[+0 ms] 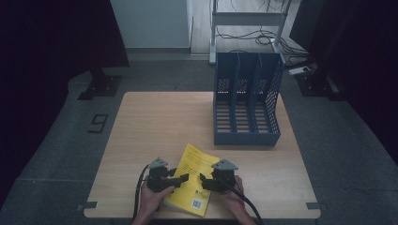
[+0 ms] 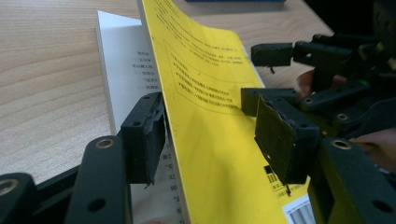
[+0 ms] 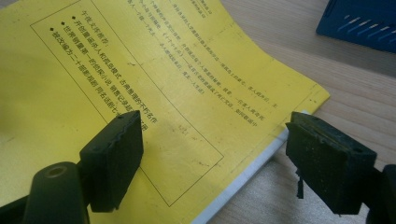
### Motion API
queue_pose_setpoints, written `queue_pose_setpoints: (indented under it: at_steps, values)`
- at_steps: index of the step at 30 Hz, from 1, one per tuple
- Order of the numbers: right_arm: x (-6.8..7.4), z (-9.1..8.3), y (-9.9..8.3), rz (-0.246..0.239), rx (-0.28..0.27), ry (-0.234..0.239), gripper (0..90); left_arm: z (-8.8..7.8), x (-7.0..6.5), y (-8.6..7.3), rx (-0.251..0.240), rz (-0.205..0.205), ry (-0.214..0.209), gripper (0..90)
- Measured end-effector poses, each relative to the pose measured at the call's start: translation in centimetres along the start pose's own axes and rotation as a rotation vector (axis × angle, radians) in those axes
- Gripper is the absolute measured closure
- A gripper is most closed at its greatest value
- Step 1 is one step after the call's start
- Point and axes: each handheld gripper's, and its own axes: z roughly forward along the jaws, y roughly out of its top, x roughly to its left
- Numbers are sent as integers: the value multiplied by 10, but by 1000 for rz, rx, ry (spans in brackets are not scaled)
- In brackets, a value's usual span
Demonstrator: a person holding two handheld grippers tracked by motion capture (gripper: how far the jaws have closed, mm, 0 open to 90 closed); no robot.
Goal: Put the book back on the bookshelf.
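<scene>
— So, what is the left gripper (image 1: 179, 178) doing?

— It sits at the left edge of the yellow book (image 1: 195, 179), near the front of the table (image 1: 141, 122). Its jaws stand wide. In the left gripper view, one pad (image 2: 145, 135) is tucked under the yellow cover (image 2: 205, 116), and the cover is lifted off the white pages (image 2: 128, 70). The other pad floats above the cover and does not press on it. I think it is peeling the cover up so the book can be opened or picked up.

— And the book?

— It lies flat with a tilt, between the two hands. Its back cover faces up, with the barcode near the person.

— What about the right gripper (image 1: 205, 179)?

— It comes in from the right side. Its jaws are apart too, with nothing pinched. In the right gripper view, one pad (image 3: 114, 158) hangs over the yellow cover and the other pad (image 3: 327, 158) is past the book's edge, over the wood. It looks ready to hold the book down.

— And on the far right?

— A blue file rack (image 1: 247, 101) stands well apart from the book. Maybe the book goes there.
</scene>
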Motion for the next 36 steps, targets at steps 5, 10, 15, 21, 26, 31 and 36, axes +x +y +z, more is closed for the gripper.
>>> queue_pose_setpoints:
  at_steps: [5, 10, 15, 21, 26, 31, 36]
  values:
    - [0, 0, 0, -1, -2, 2, 187, 7, 0, -2, 65, 11, -22, 435]
    - [-1, 0, 0, -3, -5, 6, 187, 6, -4, -1, 61, 47, 25, 475]
    - [-1, 0, -1, -4, -6, 5, 187, 7, -5, -3, 45, 72, 75, 551]
    - [-1, 0, -1, -6, -8, 5, 186, 6, -6, -4, 28, 95, 99, 635]
    - [-1, 0, -1, -6, -11, 9, 185, 4, -6, -4, -2, 99, 79, 714]
    - [-2, 0, -2, -11, -22, 15, 184, 3, -7, -6, -43, 89, 74, 748]
    - [-5, 0, -2, -8, -18, 33, 176, 3, -6, -7, -49, 93, 67, 756]
